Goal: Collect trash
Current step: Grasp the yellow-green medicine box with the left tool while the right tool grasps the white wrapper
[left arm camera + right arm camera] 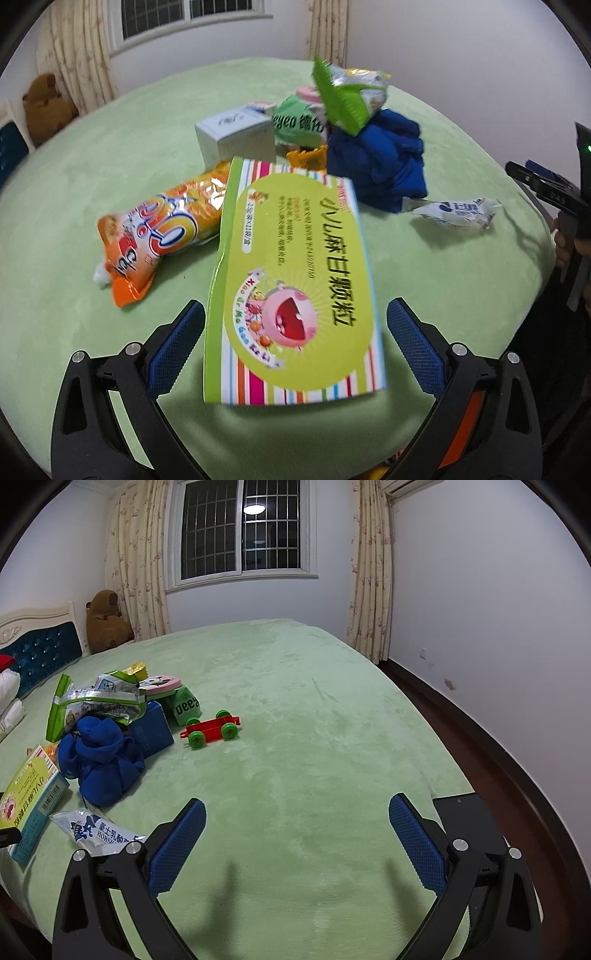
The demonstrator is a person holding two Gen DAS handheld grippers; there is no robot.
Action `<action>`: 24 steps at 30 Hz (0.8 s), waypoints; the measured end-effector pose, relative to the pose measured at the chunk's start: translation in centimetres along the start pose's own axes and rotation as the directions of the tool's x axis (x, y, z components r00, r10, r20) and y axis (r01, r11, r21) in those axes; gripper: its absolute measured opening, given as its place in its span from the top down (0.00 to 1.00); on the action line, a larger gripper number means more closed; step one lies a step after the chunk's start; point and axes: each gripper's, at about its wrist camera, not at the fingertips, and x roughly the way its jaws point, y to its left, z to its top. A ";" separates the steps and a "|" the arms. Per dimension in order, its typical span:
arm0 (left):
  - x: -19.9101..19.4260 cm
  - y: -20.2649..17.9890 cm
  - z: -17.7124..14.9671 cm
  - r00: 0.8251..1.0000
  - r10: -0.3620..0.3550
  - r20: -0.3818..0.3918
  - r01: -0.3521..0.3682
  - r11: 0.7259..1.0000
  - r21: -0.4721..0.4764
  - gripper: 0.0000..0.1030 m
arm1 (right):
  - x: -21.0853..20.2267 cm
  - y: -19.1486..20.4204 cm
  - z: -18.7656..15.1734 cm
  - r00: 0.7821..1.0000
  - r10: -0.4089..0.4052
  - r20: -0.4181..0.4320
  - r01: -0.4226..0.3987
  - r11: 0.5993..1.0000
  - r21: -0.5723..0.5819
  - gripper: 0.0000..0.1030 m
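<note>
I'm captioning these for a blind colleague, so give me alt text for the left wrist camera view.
The open left gripper straddles a green striped medicine box lying on a green bedspread, its blue finger pads not touching the box. Behind lie an orange snack bag, a grey carton, blue cloth, a white wrapper and green packets.

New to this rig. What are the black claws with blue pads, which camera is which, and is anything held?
No robot: a person holds one two-finger gripper per hand, each with a fisheye camera looking along its fingers. The left wrist view shows the left gripper open around a striped medicine box, pads apart from it. The right wrist view shows the right gripper open over bare green bedspread, holding nothing. On the bed: an orange snack bag, a white wrapper, blue cloth and a red toy car.
</note>
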 end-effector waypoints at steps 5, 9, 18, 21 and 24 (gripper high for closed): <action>1.4 0.0 0.5 0.998 0.012 -0.055 -0.012 1.000 0.000 0.07 | 0.2 -0.2 0.2 1.000 0.006 -0.003 -0.006 1.000 -0.002 0.05; 2.6 -1.9 0.9 0.984 0.155 -0.082 -0.148 0.985 0.093 0.07 | 0.2 -0.3 0.2 1.000 0.010 -0.004 -0.010 1.000 0.003 0.05; 1.6 -1.3 0.9 0.983 0.180 -0.041 -0.183 0.981 -0.066 0.17 | -0.1 -0.4 0.3 1.000 0.026 0.001 -0.026 1.000 -0.002 0.05; 0.6 -0.4 0.4 0.987 0.162 -0.020 -0.163 0.971 -0.174 0.17 | -0.7 0.5 0.3 0.995 0.103 -0.004 -0.103 0.993 -0.054 0.05; -1.1 -0.1 -0.5 0.987 0.160 0.018 -0.151 0.955 -0.255 0.17 | -2.1 2.7 0.3 0.977 0.214 0.001 -0.210 0.960 -0.185 0.05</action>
